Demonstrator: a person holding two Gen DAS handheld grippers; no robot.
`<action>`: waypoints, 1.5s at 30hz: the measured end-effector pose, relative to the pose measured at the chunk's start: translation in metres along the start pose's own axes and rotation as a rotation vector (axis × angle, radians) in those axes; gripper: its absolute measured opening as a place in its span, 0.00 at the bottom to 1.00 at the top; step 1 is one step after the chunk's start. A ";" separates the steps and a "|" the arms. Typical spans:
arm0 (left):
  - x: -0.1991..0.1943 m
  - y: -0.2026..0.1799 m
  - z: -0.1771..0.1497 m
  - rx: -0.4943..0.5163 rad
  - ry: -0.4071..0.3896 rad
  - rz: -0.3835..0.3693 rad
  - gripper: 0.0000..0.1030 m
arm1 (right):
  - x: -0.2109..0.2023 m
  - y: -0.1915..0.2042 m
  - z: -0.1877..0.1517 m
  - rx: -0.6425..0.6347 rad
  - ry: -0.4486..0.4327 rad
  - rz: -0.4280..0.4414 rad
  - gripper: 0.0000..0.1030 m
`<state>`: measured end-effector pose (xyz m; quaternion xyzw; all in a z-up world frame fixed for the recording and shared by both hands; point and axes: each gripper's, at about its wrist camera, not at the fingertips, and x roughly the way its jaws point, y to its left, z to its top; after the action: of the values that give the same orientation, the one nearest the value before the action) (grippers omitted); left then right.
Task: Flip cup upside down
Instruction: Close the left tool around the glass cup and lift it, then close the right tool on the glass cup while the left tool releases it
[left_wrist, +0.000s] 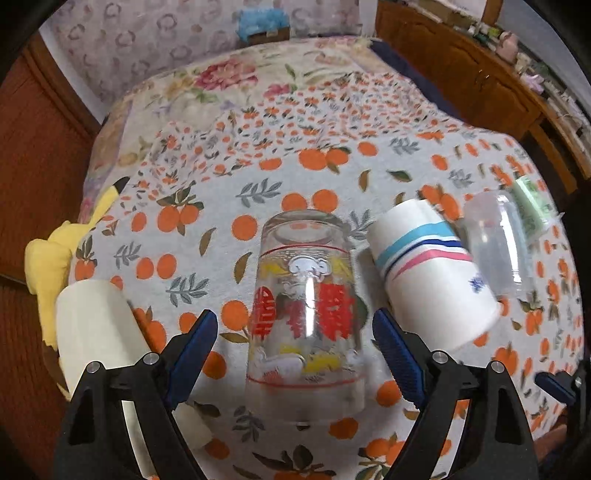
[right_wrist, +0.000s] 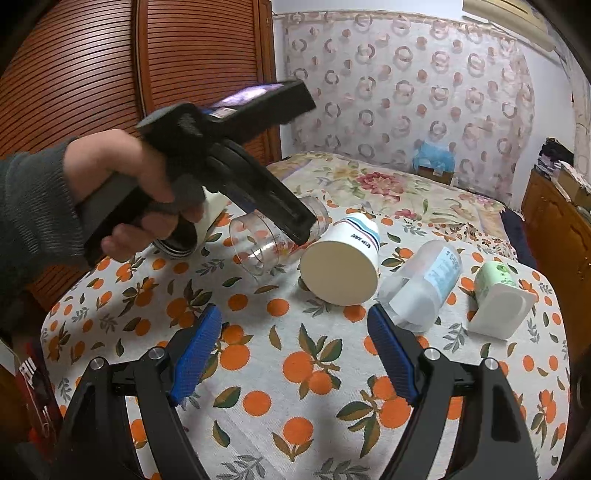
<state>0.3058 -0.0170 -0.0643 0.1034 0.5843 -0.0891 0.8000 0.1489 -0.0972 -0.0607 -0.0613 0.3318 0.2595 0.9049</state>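
Between the spread fingers of the left gripper (left_wrist: 295, 354): glass cup (left_wrist: 304, 317) lying loose | right gripper (right_wrist: 295, 354) open, empty | risk: smooth glass rolls or slips when squeezed

The left gripper (left_wrist: 295, 354) has its blue-padded jaws spread wide, tips pointing forward and down. In the right wrist view, the person's left hand (right_wrist: 122, 192), in a dark sleeve, wraps the handle of that gripper, angled downward to the right. The right gripper (right_wrist: 295, 350) also has its jaws spread wide, gripping nothing
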 end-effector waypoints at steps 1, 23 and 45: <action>0.004 -0.001 0.001 0.003 0.014 0.009 0.81 | 0.000 0.000 0.000 0.001 -0.001 0.000 0.81; -0.036 -0.002 -0.035 -0.012 -0.067 0.002 0.56 | -0.020 -0.019 -0.018 0.034 -0.008 -0.030 0.81; -0.079 -0.014 -0.121 0.007 -0.303 -0.039 0.04 | -0.048 -0.021 -0.042 0.078 -0.030 -0.008 0.81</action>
<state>0.1675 0.0035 -0.0259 0.0802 0.4585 -0.1213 0.8767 0.1047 -0.1478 -0.0638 -0.0233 0.3281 0.2437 0.9124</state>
